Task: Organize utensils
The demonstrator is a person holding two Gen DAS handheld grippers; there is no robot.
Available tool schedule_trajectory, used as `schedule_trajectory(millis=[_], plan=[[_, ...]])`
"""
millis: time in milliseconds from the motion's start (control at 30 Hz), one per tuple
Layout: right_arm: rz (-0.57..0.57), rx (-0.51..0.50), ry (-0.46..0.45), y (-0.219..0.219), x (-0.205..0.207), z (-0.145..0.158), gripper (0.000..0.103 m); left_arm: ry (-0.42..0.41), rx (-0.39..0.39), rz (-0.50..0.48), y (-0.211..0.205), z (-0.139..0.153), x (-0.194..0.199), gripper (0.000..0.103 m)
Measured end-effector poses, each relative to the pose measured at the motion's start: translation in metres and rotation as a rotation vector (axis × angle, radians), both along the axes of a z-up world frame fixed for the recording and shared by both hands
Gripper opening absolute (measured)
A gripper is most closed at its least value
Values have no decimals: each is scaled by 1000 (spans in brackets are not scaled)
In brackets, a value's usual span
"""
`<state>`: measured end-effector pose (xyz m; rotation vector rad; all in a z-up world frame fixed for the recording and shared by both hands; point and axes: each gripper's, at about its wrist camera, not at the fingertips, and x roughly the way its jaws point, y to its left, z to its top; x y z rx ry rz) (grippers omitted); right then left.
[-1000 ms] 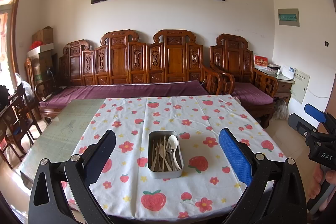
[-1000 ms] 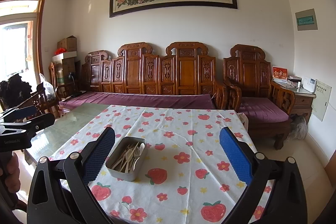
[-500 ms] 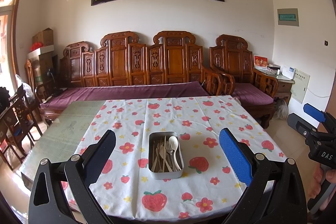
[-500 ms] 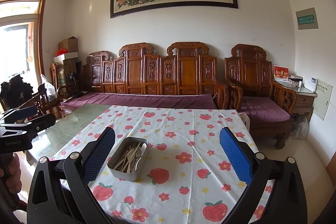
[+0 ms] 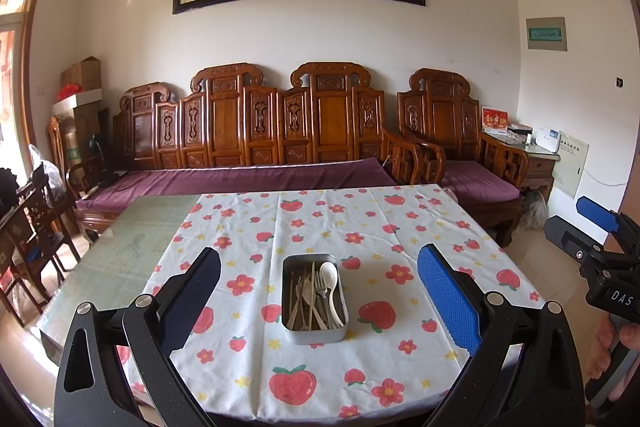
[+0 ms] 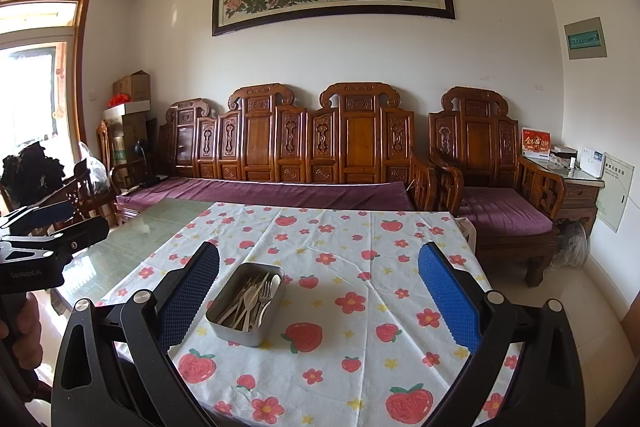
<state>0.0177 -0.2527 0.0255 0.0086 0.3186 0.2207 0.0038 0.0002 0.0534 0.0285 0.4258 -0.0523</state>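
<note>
Rect. metal tin (image 5: 314,297) w/ pale utensils (image 5: 316,293) on strawberry-print cloth (image 5: 360,227); both grippers' jaws wide apart, empty.

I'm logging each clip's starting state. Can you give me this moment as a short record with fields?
setting: table with strawberry tablecloth, wooden bench behind
container: metal tin on the cloth, upright
contents: pale fork, spoon and stick-like utensils, jumbled
left hand-held gripper: open, empty, short of the tin
right hand-held gripper: open, empty, tin toward its left finger
progress: no utensil taken out yet
</note>
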Motion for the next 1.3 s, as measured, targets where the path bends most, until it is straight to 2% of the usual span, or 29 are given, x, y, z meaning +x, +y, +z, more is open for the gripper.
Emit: schedule_trajectory(millis=[1300], plan=[[-4,9,1,0,-2,1,100,2,-1,0,-2,0,-3,95]])
